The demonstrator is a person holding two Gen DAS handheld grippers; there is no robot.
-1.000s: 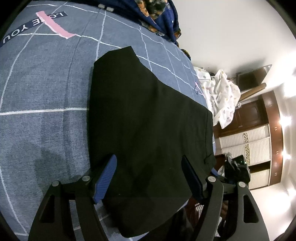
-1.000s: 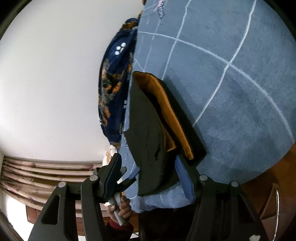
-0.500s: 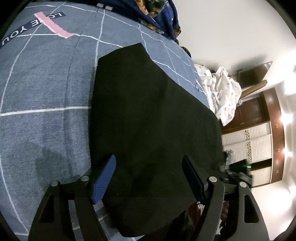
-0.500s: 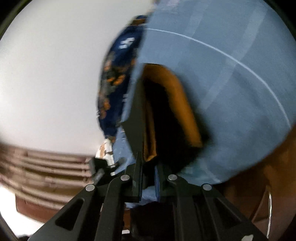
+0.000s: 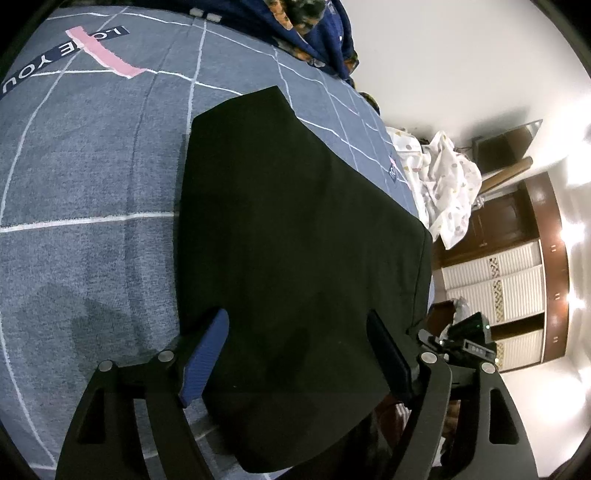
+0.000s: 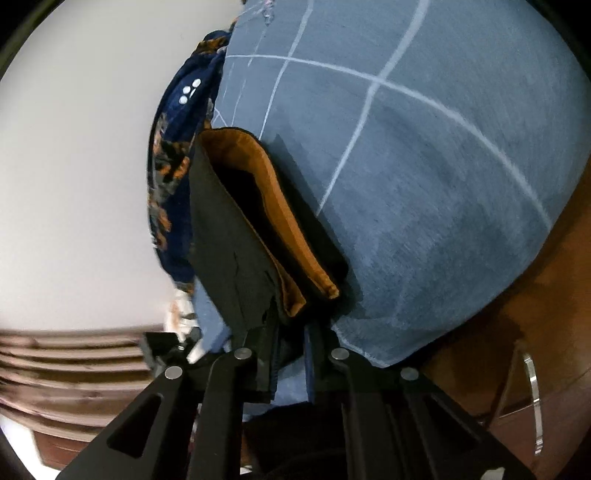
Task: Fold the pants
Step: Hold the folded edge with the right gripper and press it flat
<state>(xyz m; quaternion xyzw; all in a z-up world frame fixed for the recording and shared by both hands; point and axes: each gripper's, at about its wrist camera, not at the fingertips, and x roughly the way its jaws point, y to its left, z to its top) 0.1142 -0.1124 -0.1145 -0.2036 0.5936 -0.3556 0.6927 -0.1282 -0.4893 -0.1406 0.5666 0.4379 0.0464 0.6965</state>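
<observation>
Black pants lie flat on the blue-grey bedspread. My left gripper is open, its blue-padded fingers hovering over the near end of the pants. In the right wrist view my right gripper is shut on the waistband edge of the pants. The waist gapes open there and shows an orange-brown lining. The right gripper also shows at the right edge of the left wrist view.
A dark blue patterned blanket is bunched at the far edge of the bed by the white wall. A white spotted cloth hangs at the bed's right side. Brown and white wardrobe doors stand beyond. The bed's edge drops to a brown floor.
My right gripper went from open to shut on the pants' waistband edge. The left gripper stayed open and moved slightly; the pants look a little more spread.
</observation>
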